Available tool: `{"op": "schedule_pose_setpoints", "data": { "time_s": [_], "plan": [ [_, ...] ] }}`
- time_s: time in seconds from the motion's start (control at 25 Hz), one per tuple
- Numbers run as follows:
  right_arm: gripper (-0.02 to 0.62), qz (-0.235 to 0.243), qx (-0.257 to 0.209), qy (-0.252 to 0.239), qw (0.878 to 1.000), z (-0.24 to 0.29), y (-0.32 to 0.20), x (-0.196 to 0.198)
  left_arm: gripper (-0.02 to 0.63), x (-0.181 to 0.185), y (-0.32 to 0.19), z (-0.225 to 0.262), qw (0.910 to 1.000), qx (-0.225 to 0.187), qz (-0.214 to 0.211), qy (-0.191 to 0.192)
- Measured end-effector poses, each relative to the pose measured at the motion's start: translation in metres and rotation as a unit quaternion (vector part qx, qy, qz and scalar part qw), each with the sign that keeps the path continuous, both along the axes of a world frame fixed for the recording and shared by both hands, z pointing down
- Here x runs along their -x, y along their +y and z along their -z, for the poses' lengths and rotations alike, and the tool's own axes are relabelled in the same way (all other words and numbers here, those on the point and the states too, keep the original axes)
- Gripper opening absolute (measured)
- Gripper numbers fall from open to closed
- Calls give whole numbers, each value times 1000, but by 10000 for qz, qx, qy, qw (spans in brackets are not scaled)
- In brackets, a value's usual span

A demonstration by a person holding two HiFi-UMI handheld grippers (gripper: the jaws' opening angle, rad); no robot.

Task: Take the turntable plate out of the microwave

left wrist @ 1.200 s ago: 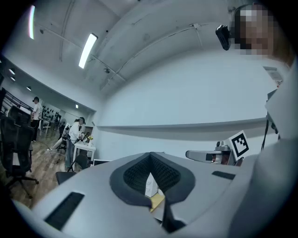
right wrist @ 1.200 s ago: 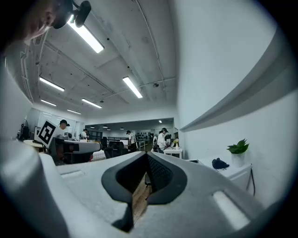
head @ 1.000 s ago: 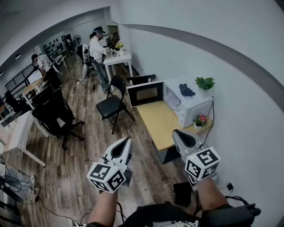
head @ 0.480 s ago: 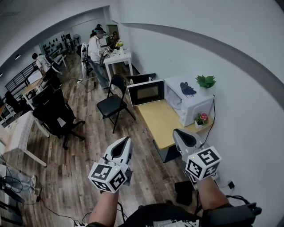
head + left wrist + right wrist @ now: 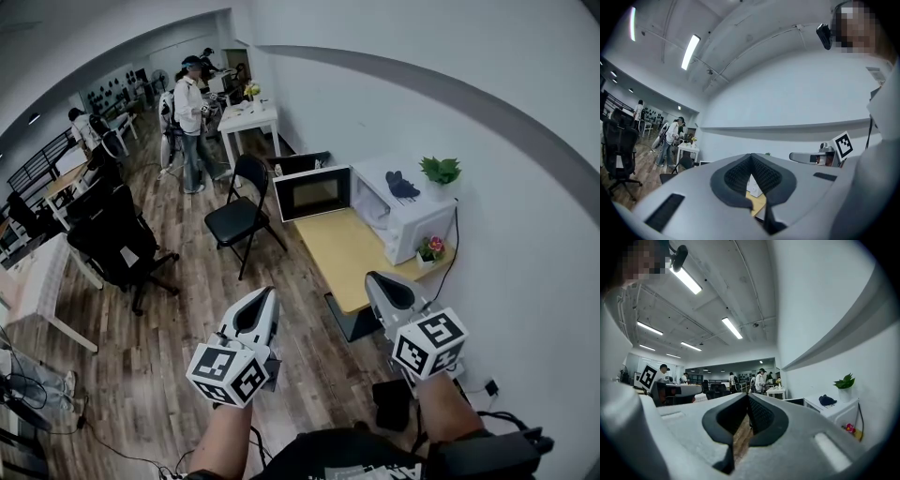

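A white microwave [image 5: 417, 223] stands on the far end of a wooden table [image 5: 342, 255], with its door [image 5: 312, 193] swung wide open to the left. The turntable plate inside is too small and dark to make out. My left gripper [image 5: 269, 297] and right gripper [image 5: 373, 281] are held side by side over the floor, well short of the table, both shut and empty. In the left gripper view the left gripper [image 5: 751, 157] has its jaws together, and the microwave [image 5: 753, 186] shows below them. The right gripper [image 5: 747, 397] is shut too, with the microwave [image 5: 834, 409] off to its right.
A black folding chair [image 5: 240, 214] stands left of the open door, and an office chair [image 5: 116, 246] further left. A potted plant [image 5: 439, 172] and a dark object [image 5: 401, 187] sit on the microwave, flowers [image 5: 429, 250] beside it. A person [image 5: 188, 117] stands near a white table [image 5: 249, 119].
The table and microwave have drifted slightly nearer and to the right in the head view. The person at the back has stepped left, away from the white table. Both grippers stay shut.
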State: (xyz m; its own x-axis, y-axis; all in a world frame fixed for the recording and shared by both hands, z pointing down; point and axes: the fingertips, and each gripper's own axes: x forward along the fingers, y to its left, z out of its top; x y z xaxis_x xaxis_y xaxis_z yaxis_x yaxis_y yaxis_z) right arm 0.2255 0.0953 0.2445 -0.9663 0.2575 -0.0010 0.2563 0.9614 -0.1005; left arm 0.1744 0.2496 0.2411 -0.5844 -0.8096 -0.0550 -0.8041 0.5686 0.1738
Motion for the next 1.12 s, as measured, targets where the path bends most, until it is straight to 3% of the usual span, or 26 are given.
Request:
{"op": "schedule_pose_setpoints", "data": {
  "time_s": [0.68, 0.88, 1.12],
  "plan": [
    [5, -68, 6, 62, 10000, -16, 56, 31, 0, 35, 52, -12, 9997, -172, -168, 40],
    [5, -44, 73, -5, 10000, -16, 45, 65, 0, 65, 47, -17, 9999, -127, -67, 46],
    [5, 152, 178, -117, 9997, -17, 19, 132, 0, 123, 26, -15, 9999, -31, 149, -4]
  ]
}}
